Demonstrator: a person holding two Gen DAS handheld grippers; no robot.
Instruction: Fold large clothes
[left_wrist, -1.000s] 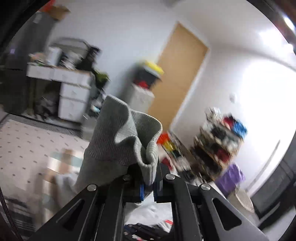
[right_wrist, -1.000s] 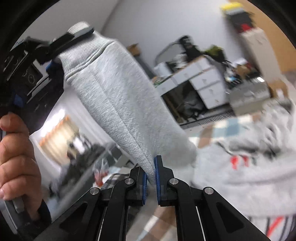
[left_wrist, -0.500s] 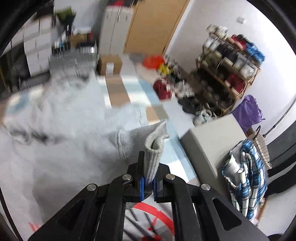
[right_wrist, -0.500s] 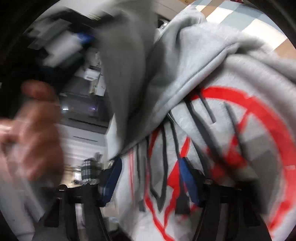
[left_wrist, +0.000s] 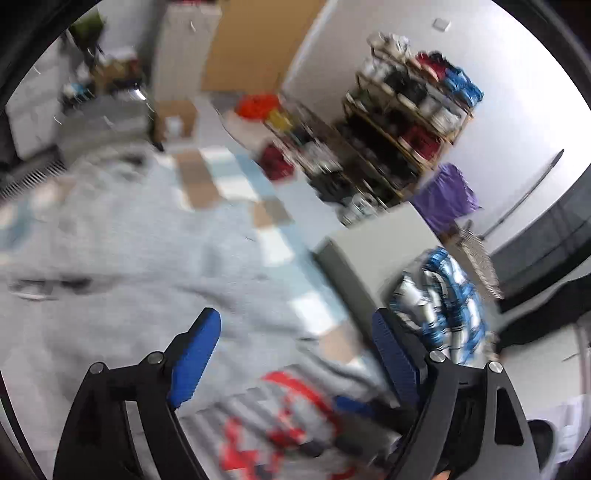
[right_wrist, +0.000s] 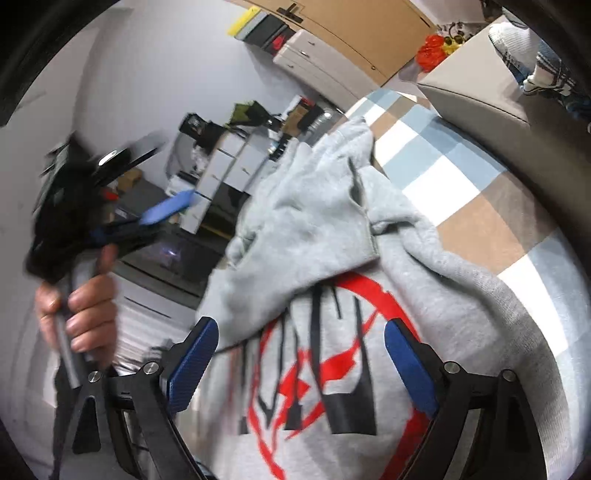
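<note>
A grey sweatshirt (right_wrist: 424, 280) with a red and black print (right_wrist: 325, 369) lies spread on a checked cover (right_wrist: 461, 206). One grey sleeve (right_wrist: 303, 229) lies bunched across the top of the print. My right gripper (right_wrist: 301, 347) hovers over the print, its jaws opening, and no cloth is pinched between the blue pads. My left gripper (left_wrist: 295, 332) hangs above the blurred sweatshirt (left_wrist: 129, 258), its jaws opening too, with nothing held. In the right wrist view the left gripper (right_wrist: 170, 173) is at the upper left, held by a hand (right_wrist: 81, 306).
A grey box (left_wrist: 369, 251) stands at the cover's right edge with a blue plaid shirt (left_wrist: 443, 295) on it. Behind it are a shoe rack (left_wrist: 406, 110) and a purple bag (left_wrist: 447, 195). White drawers (right_wrist: 229, 166) and a wooden door (left_wrist: 258, 44) lie beyond.
Both grippers came down from holding the grey sleeve in the air and let go of it. Their jaws went from shut to wide apart, and the sleeve now lies across the print.
</note>
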